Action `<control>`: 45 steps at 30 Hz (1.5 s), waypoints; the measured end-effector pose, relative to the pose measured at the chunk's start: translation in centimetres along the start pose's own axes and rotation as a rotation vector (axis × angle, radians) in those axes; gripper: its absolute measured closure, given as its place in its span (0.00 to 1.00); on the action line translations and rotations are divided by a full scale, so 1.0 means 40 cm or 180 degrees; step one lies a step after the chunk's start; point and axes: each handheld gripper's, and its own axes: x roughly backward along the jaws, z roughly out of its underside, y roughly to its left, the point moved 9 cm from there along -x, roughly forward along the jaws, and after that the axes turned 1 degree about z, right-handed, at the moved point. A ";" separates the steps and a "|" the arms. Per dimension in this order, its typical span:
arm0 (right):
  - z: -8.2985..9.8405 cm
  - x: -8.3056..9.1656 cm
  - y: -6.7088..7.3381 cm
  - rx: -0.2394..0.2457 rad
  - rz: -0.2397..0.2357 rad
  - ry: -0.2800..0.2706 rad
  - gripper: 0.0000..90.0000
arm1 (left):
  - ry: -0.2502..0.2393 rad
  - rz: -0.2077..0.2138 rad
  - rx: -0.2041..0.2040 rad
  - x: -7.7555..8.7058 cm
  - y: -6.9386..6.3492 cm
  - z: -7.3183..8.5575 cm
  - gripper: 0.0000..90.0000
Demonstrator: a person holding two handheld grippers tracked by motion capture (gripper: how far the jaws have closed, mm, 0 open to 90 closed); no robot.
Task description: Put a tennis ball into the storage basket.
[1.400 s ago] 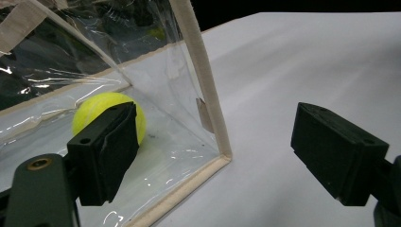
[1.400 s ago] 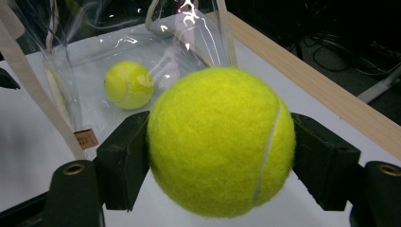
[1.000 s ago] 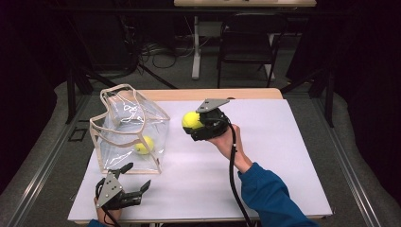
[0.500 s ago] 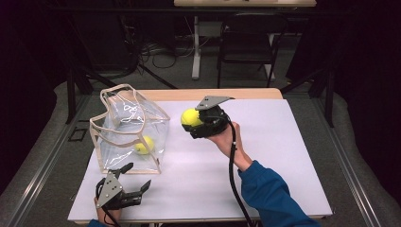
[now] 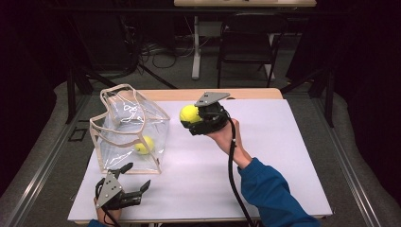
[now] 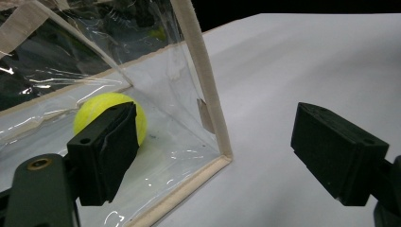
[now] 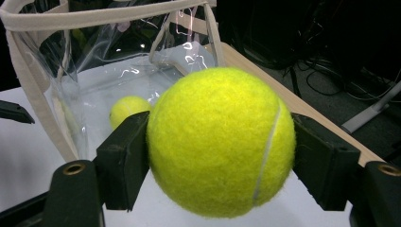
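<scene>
The white table (image 5: 283, 156) is seen in the high view as a wide flat sheet with a wooden strip along its far edge; much bare surface lies to the right of and in front of the right gripper (image 5: 191, 118), and a broad bare stretch lies between the two grippers. The left gripper (image 5: 137, 177) is placed near the table's front edge, with little room left behind it.

The clear bag (image 5: 130, 130), of glossy creased plastic edged with beige fabric tape, is stood open-topped just ahead of the left gripper's jaws and well off to the left of the right gripper's jaws. Its bottom corner seam is shown closely in the left gripper view (image 6: 208, 113), lying between the two jaws but nearer the left one, untouched by either; the seam's woven texture cannot be made out from above.

The tennis ball (image 7: 220, 142), round, fuzzy and bright yellow with a pale seam, is pinched between the right gripper's jaws, both pads being pressed against its sides, and it is held above the table, apart from the bag. In the high view it is seen as a small yellow spot (image 5: 189, 113) at the gripper's tip.

A second ball (image 6: 101, 106) is lying inside the bag on its floor, partly hidden behind the left jaw. The left gripper's jaws are spread wide, with nothing gripped.
</scene>
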 end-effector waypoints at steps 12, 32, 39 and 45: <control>-0.023 0.004 -0.002 0.0001 -0.0011 -0.0067 0.29 | 0.0005 -0.0003 -0.0005 0.001 0.000 0.000 0.18; -0.051 0.003 -0.003 0.0059 -0.0003 -0.0102 0.29 | 0.0003 0.0005 -0.0006 0.000 -0.001 0.000 0.18; -0.063 -0.005 -0.001 0.0065 -0.0021 -0.0103 0.29 | 0.0005 0.0006 -0.0004 0.001 -0.001 0.000 0.18; -0.078 -0.010 0.004 0.0084 -0.0046 -0.0112 0.29 | 0.0003 0.0011 -0.0012 0.001 -0.001 0.000 0.18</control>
